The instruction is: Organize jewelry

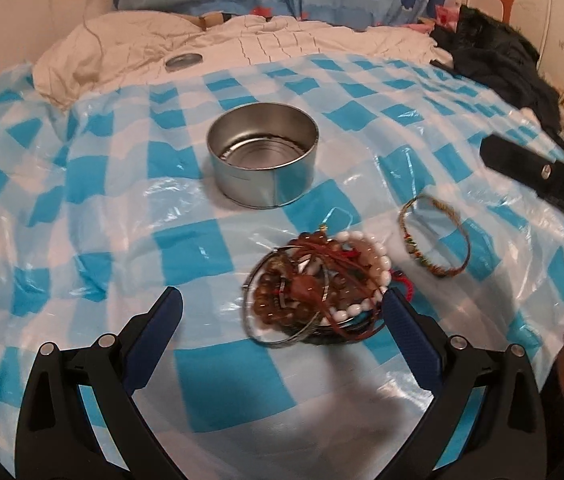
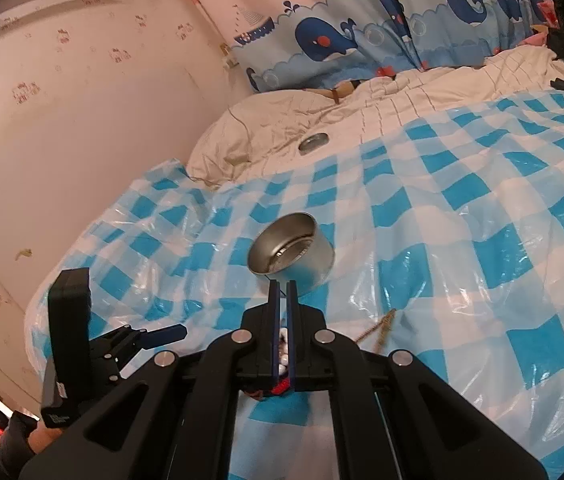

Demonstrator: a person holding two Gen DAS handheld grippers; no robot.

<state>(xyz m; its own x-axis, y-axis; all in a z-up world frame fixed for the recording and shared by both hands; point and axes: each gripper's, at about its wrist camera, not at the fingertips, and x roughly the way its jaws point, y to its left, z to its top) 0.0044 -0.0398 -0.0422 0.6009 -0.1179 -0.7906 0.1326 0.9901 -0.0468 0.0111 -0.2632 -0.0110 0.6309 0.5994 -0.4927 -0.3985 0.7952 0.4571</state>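
The round metal tin sits open on the checked plastic sheet, nothing inside it. The left gripper gapes wide, holding nothing, its tips flanking the tangled bracelet pile; a woven bangle lies beside it. Only the right wrist view shows the right gripper closed to a thin slit.

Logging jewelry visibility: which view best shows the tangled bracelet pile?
The left wrist view: the bracelet pile lies unobstructed on the checkered sheet. The right wrist view shows only slivers between its gripper's closed fingers.
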